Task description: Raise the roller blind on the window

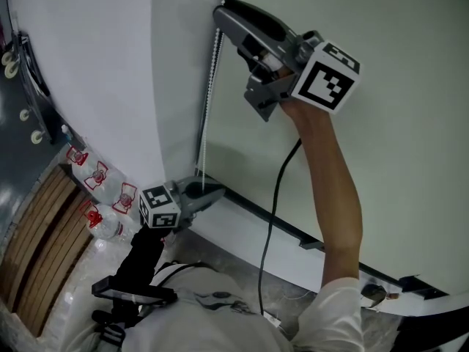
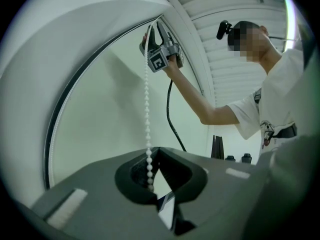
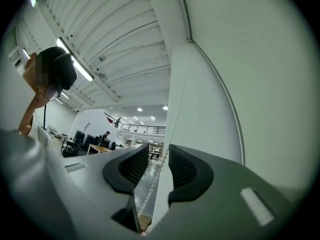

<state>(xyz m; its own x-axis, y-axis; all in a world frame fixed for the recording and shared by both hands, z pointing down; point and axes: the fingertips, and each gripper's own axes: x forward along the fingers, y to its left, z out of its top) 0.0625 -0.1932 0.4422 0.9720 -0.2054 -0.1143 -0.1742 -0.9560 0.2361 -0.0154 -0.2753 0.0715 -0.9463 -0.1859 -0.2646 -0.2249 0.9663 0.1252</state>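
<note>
By window edge, we grip bead chain [image 1: 212, 72] low in left claw [image 1: 215, 191], clenched. Right claw [image 1: 224, 15] up high, released, chain loose between jaws. Roller blind [image 1: 396, 123] looks down; much pulling left.

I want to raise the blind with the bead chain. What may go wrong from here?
1. The right gripper has the bead chain between open fingers; a pull down before closing would probably slide along the beads.
2. The left gripper is shut on the same strand low down; unless it releases, the chain may slacken or jerk.
3. The black cable hangs loose beside the blind and might snag.
</note>
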